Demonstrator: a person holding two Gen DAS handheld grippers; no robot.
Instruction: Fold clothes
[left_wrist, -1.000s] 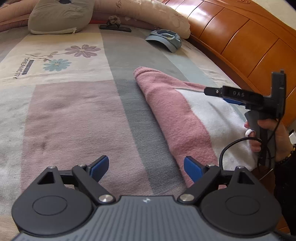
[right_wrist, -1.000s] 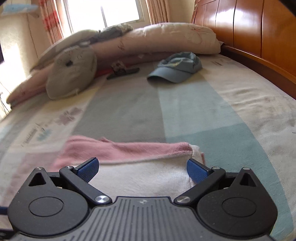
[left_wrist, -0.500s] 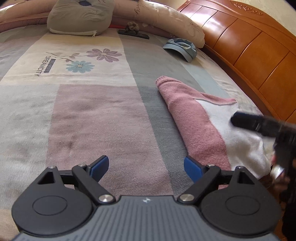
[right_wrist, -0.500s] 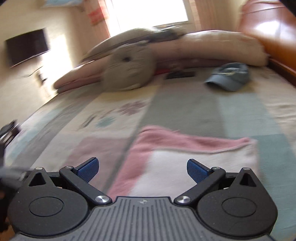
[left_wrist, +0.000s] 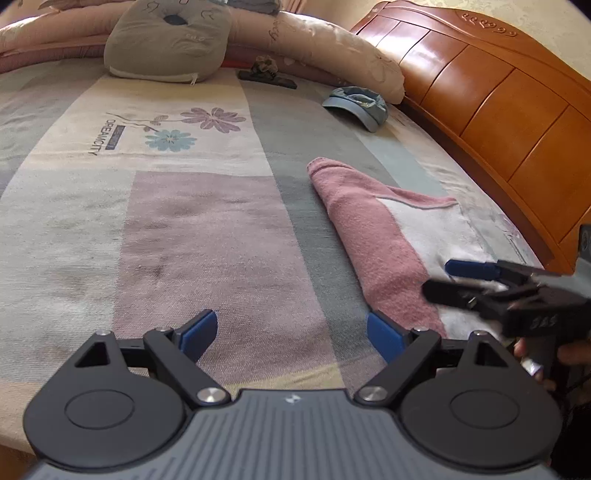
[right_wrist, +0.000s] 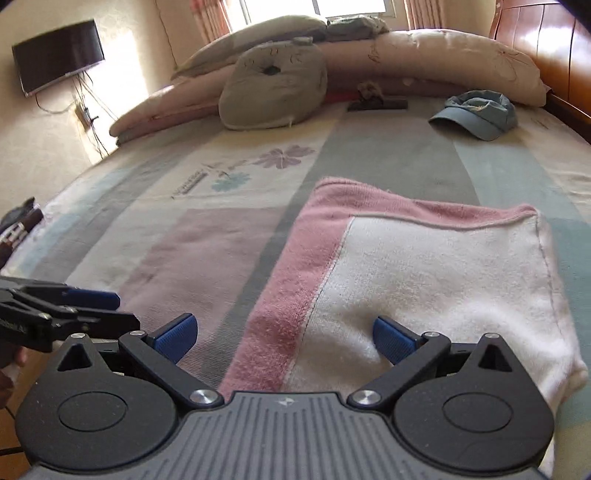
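A folded pink and white towel (left_wrist: 369, 236) lies flat on the bed, right of centre in the left wrist view. In the right wrist view the towel (right_wrist: 424, 277) fills the near right. My left gripper (left_wrist: 291, 332) is open over bare bedspread, just left of the towel's near corner, holding nothing. My right gripper (right_wrist: 284, 334) is open and empty above the towel's near pink edge. Each gripper shows in the other's view: the right gripper (left_wrist: 448, 280) low at the right over the towel, the left gripper (right_wrist: 107, 306) low at the left.
A blue cap (left_wrist: 356, 107) lies beyond the towel near the wooden headboard (left_wrist: 498, 110). A grey cushion (left_wrist: 166, 40), a long pillow (left_wrist: 325, 44) and a dark flat object (left_wrist: 266, 75) sit at the far side. A wall TV (right_wrist: 59, 55) hangs at the left.
The right gripper dropped from upright at the towel's right side to low over its near end, turning left. The left view drew back slightly. The towel stayed put; both grippers stayed open.
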